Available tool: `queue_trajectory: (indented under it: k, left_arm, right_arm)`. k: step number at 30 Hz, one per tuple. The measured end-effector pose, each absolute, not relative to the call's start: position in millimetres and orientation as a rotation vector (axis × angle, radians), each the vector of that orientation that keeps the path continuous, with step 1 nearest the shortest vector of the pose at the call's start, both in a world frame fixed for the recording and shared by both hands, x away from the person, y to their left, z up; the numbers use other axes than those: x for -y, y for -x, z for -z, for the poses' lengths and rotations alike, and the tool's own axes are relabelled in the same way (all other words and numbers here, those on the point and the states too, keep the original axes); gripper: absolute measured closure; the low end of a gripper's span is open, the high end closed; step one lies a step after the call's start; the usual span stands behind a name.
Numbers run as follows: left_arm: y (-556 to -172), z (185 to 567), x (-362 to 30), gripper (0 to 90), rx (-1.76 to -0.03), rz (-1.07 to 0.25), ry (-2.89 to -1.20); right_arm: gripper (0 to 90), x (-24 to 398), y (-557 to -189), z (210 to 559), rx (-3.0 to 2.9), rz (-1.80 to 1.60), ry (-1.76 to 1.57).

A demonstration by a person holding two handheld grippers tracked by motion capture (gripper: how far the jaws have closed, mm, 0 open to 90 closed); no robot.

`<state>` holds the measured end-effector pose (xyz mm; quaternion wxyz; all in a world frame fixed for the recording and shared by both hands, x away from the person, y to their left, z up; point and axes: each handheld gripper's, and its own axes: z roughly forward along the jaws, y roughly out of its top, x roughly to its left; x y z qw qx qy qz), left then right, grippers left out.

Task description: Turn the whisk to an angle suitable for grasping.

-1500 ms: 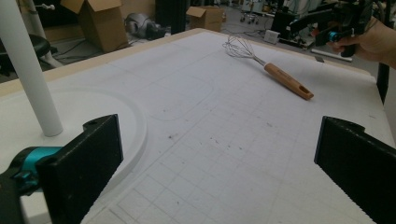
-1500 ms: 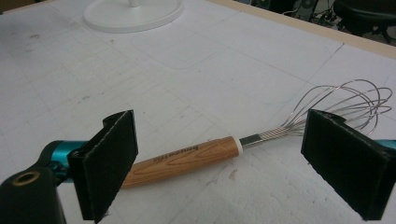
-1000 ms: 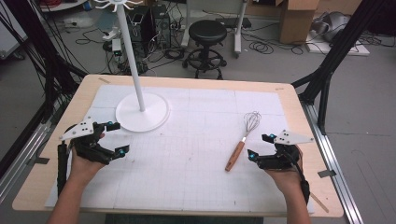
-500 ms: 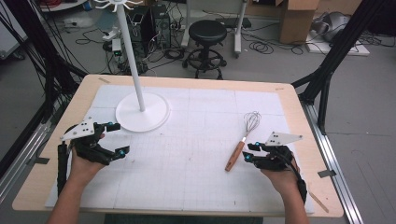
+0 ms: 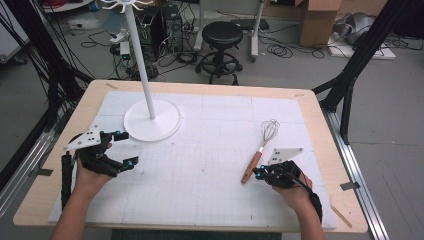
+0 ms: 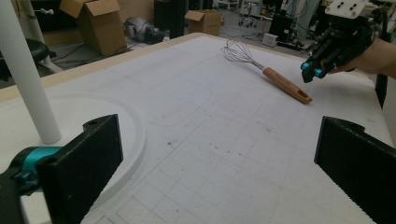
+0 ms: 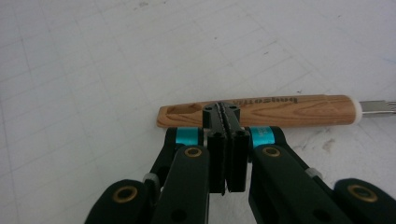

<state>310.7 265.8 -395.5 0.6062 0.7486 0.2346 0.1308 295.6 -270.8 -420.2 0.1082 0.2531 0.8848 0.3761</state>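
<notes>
Whisk (image 5: 260,150), wooden-handled, lies flat on the worktop's (image 5: 210,150) right side, its handle end just ahead of the right gripper (image 5: 257,173), whose jaws have just been closing and now meet empty, while the left gripper (image 5: 125,148) is spread wide.

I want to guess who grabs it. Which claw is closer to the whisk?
Right. The right claw sits shut right beside the whisk handle's end. The left claw waits open far across the table, near the white stand.
</notes>
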Motion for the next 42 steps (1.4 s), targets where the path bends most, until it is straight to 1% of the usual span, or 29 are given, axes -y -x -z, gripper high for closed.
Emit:
queue_trajectory:
  k: [7, 19, 32, 42]
  left_arm:
    - [-310.8, 395.8, -265.5, 1.7, -0.543, -0.303, -1.733]
    - [-311.8, 397.0, -263.8, 1.7, -0.544, -0.298, -1.738]
    - [-312.7, 397.5, -265.4, 1.7, -0.548, -0.3, -1.742]
    - [-312.3, 397.4, -265.6, 1.7, -0.554, -0.3, -1.738]
  right_arm:
    - [89.2, 257.7, -298.7, 429.5, -2.64, -1.046, -0.752]
    - [89.2, 247.3, -303.4, 432.7, -2.622, -1.046, -0.762]
    - [89.2, 219.2, -321.4, 434.6, -2.58, -1.055, -0.796]
    - [89.2, 207.7, -328.6, 434.3, -2.57, -1.034, -0.79]
